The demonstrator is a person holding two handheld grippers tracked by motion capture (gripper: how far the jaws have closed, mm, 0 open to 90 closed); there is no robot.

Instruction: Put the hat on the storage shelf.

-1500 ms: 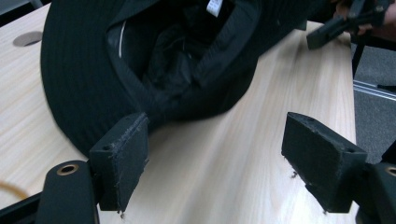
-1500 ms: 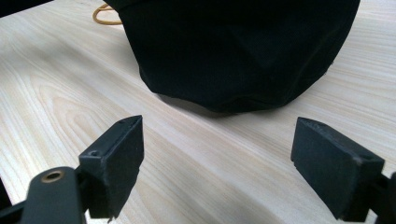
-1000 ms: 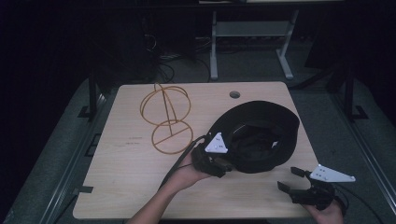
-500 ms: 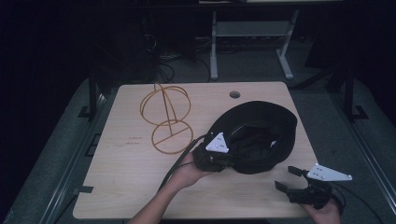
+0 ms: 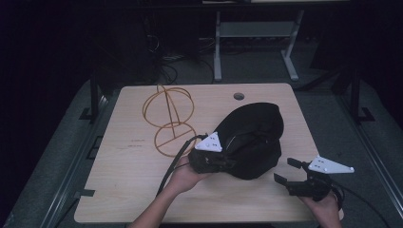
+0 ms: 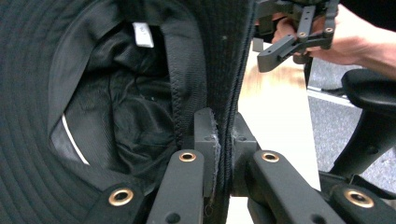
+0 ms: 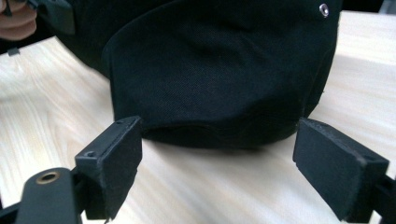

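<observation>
Nearest the person, the right gripper [image 5: 288,176] sits at the bench's [image 5: 119,190] front right corner with its jaws spread wide and empty; compared with a second ago it has edged slightly left toward the black hat [image 5: 254,137], whose rounded crown [image 7: 219,74] lies just ahead of the open jaws. The left gripper [image 5: 223,161], near the front middle of the bench, has its jaws pinched tight on the hat's brim [image 6: 219,93], as it did a second ago, though hand and hat have shifted a little. The hat rests right of centre. Farther back on the left, the gold wire stand [image 5: 167,116] has stayed where it was.
</observation>
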